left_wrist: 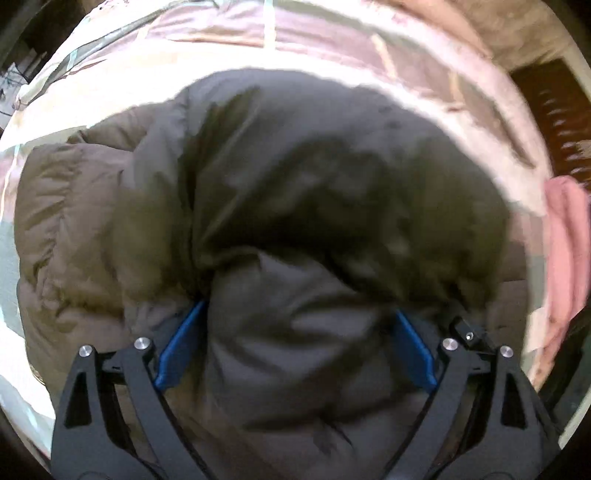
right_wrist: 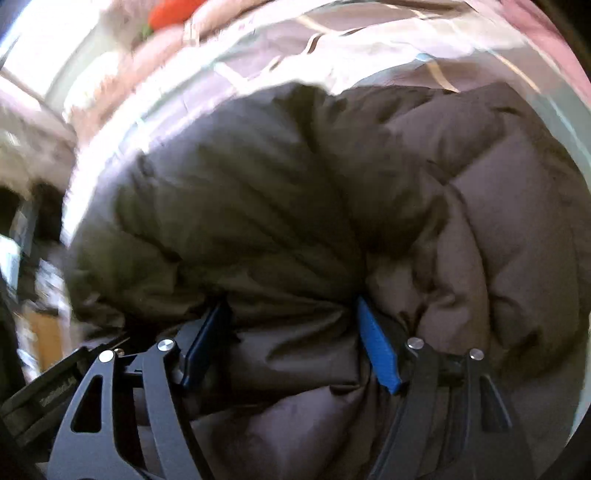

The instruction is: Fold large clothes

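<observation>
A large puffy dark brown-grey down jacket (left_wrist: 295,177) lies bunched on a bed and fills both views. My left gripper (left_wrist: 297,325) points steeply down, and a thick fold of the jacket bulges between its blue pads (left_wrist: 181,350), which press into it from both sides. My right gripper (right_wrist: 291,332) holds another thick fold of the same jacket (right_wrist: 258,206), with its blue pads (right_wrist: 376,347) squeezing the padding and creases fanning out from them. Both views are blurred by motion.
The jacket rests on a pale striped bedspread (left_wrist: 221,33) that surrounds it. A pink cloth (left_wrist: 565,236) lies at the right edge of the left wrist view. Something orange-red (right_wrist: 173,11) sits at the far end of the bed. Dark clutter (right_wrist: 26,236) stands beside the bed.
</observation>
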{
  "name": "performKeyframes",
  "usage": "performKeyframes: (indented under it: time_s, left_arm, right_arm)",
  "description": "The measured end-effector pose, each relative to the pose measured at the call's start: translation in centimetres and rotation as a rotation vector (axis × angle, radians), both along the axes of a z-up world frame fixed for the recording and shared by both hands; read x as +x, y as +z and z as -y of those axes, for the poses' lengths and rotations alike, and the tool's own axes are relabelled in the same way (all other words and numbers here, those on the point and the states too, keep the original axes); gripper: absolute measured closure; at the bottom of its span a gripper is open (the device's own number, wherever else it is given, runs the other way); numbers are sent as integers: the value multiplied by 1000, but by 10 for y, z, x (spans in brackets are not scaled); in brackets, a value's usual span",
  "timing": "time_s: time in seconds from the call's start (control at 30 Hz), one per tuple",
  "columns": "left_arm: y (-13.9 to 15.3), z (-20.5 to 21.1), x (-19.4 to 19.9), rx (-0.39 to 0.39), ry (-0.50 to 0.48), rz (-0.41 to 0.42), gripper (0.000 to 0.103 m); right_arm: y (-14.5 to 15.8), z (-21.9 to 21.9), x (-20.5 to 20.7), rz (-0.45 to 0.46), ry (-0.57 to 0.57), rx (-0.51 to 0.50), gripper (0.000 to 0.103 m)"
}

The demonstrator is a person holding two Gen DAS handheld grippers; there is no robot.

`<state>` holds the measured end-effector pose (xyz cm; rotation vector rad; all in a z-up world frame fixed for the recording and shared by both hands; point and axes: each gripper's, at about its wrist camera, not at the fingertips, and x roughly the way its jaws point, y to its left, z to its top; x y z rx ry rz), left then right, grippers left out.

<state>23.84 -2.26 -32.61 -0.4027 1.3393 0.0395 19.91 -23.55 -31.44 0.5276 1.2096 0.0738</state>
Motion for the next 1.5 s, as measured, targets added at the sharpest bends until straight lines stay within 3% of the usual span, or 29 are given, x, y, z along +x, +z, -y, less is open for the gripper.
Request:
performKeyframes:
  time_s: [0.17, 0.3, 0.4, 0.6, 0.83, 0.9, 1.2, 1.3, 1.5]
  left_arm:
    - [23, -1, -33, 9, 0, 43, 9]
    - [-8, 3, -50, 47, -25, -82, 9]
    - [-25, 3, -53, 42, -18, -126, 9]
    - [-9, -4, -84, 7, 12, -68, 9]
    - [-16, -13, -146, -53, 59, -78, 8]
    - [-12, -18, -153, -81, 90, -71, 8]
    - [-4, -24, -165, -83, 102, -58, 8]
    - [-11, -28, -182, -93, 103, -103, 8]
    - [-45, -37, -218, -70, 122, -213, 8]
  right_arm:
    - [11, 21, -34, 20, -65, -22, 31]
    - [-26, 22, -31, -101, -37, -51, 31]
    - [-34, 16, -27, -102, 6, -84, 30]
    - [-16, 34, -61, -56, -71, 20, 30]
    - [-36, 35, -102, -96, -62, 43, 24]
    - [-29, 38, -110, -62, -77, 72, 24]
    - [-26, 18, -134, -60, -9, 68, 24]
    - [-24, 15, -150, -63, 9, 87, 24]
    - [-52, -9, -165, -181, 129, -45, 24]
